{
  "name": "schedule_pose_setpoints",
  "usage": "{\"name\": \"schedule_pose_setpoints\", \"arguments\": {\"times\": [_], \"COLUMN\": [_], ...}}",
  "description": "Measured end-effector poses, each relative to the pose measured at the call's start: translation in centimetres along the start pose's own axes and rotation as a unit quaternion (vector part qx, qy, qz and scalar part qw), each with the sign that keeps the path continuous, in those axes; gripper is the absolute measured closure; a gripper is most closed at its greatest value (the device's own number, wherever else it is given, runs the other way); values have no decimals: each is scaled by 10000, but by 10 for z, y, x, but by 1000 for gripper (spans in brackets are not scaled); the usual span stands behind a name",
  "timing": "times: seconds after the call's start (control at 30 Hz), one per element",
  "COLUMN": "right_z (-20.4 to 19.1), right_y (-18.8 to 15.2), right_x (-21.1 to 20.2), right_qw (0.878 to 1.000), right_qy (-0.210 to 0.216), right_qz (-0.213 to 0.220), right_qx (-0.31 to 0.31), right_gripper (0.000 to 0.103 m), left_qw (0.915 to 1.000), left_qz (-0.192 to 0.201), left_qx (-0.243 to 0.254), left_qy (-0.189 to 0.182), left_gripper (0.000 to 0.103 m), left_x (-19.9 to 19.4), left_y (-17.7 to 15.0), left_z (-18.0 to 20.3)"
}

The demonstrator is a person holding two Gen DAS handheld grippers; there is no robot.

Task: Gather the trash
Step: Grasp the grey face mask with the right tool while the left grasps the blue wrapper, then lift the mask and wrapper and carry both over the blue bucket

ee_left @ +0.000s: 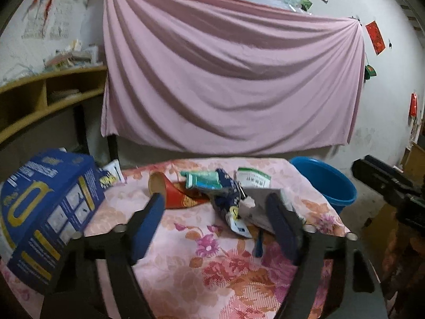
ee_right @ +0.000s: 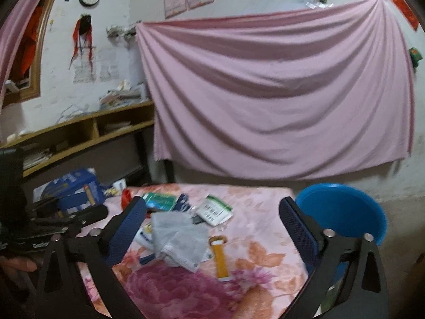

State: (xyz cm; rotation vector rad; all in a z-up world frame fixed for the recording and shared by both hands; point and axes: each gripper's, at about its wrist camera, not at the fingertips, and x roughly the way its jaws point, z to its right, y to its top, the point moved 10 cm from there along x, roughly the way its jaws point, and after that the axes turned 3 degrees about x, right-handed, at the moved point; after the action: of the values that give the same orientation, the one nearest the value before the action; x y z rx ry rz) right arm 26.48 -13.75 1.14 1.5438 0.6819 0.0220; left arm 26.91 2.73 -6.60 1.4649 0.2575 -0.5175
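Pink floral cloth (ee_right: 265,202) on the table carries the trash – crumpled grey-white wrapper (ee_right: 180,239), red paper cup (ee_left: 172,191), green-white packet (ee_right: 215,210) – while both the left gripper (ee_left: 212,228) and right gripper (ee_right: 212,228) hover spread wide and empty, so collecting seems barely begun; next, probably pinch the wrapper and carry it to the round blue plastic bin (ee_right: 342,210) just beside the table

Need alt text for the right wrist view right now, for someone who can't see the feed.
The open right gripper hovers over a table with a floral cloth strewn with trash: a crumpled grey wrapper, a yellow strip and a white-green packet. A blue bucket stands beside the table on the right, under a pink sheet on the wall.
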Motion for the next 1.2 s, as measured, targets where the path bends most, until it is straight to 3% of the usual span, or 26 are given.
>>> {"name": "schedule_pose_setpoints", "arguments": {"times": [0.1,0.2,0.33,0.43,0.77,0.83,0.93,1.1,1.2], "right_z": [-10,-18,-21,-21,-23,-24,-25,-27,-27], "right_y": [-11,-26,-48,-60,-71,-75,-80,-85,-85], "right_x": [16,33,55,65,87,91,96,99,97], "right_qw": [9990,9953,9876,9820,9701,9675,9632,9577,9579], "right_qy": [228,377,461,549,882,927,1012,1112,1110], "right_qz": [-389,-881,-1491,-1804,-2251,-2345,-2478,-2634,-2624], "right_qx": [-32,-112,-135,-74,192,198,260,338,346], "right_gripper": [20,25,38,41,42,56,69,89,92], "left_qw": [9995,9980,9955,9923,9811,9785,9774,9780,9789], "left_qz": [-221,-471,-759,-1038,-1753,-1847,-1847,-1767,-1716], "left_qx": [-150,-244,-290,-327,-332,-395,-482,-492,-509], "left_qy": [-174,-341,-486,-584,-750,-831,-912,-990,-989], "left_gripper": [49,55,56,56,76,88,94,98,99], "left_x": [8,17,28,39,74,77,78,72,69], "left_y": [-4,-9,-16,-21,-37,-41,-41,-38,-37], "left_z": [-2,-1,1,2,11,11,9,9,8]}}
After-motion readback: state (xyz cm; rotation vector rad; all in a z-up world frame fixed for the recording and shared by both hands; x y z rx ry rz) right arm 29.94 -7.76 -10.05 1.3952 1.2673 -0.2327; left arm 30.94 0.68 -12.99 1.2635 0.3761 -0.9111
